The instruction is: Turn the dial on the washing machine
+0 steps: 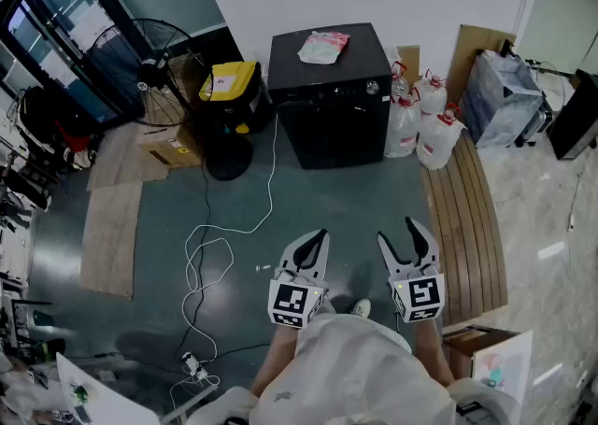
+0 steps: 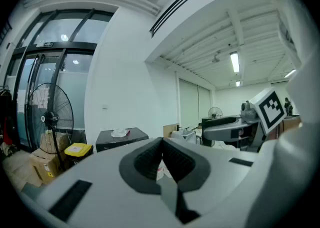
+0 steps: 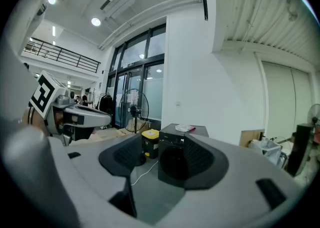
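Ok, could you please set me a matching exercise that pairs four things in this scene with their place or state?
Things:
1. pink-and-white plastic packet
2. yellow-lidded plastic bin
3. thin white cable
4. left gripper

Places or states:
A. jaws together
B. trailing in loops over the grey floor
C. lying on top of the black washing machine
D. standing beside the black washing machine

Pairs: 1-C, 2-D, 3-B, 4-A

My grey left gripper [image 2: 162, 143] w/ black pads: jaws meet at tips, nothing btwn. Black boxy washing machine [image 2: 136, 136] well beyond, pale crumpled bag [image 2: 119, 132] on top.
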Available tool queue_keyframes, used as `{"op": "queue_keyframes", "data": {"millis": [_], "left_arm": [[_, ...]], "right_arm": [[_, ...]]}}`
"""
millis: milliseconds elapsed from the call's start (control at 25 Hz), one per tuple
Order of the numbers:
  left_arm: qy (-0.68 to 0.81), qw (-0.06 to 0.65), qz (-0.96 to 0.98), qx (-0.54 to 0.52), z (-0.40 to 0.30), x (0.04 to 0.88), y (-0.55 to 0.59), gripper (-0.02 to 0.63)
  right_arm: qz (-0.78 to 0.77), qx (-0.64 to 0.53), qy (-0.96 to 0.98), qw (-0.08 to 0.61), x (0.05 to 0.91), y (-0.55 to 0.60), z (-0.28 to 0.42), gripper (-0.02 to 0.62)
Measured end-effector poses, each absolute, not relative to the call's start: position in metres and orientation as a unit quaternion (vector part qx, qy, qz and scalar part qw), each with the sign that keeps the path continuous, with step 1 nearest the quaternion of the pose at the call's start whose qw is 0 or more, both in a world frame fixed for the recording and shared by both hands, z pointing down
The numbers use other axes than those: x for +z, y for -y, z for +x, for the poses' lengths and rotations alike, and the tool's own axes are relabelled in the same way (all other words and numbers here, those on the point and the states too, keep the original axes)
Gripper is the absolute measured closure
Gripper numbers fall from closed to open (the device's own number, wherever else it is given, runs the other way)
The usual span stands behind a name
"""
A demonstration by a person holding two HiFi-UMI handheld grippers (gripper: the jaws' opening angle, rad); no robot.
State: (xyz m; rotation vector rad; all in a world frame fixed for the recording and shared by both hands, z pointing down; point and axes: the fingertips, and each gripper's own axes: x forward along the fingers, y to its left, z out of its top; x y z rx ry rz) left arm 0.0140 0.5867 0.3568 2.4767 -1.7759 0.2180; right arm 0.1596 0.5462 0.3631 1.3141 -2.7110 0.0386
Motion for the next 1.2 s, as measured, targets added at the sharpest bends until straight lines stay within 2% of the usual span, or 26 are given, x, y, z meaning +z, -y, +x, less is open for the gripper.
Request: {"op": "queue_keyframes", "data": {"millis": [200,560,1200], "left_arm": [[0.583,0.048,0.808,0.073,0.022,0.364,-0.584,0.592],[0.589,0.045,0.804,0.066,0.024,0.37,-0.548,0.592],[0.571,0.058,0.815,0.073,-0.035,0.38,-0.41,0.592]], "right_arm": [[0.431,0.02,0.901,0.04,0.36,-0.541,0.164,0.311],[0.421,0.016,0.906,0.044,0.369,-0.507,0.161,0.314],[0.45,0.03,0.89,0.07,0.381,-0.374,0.114,0.328]]}}
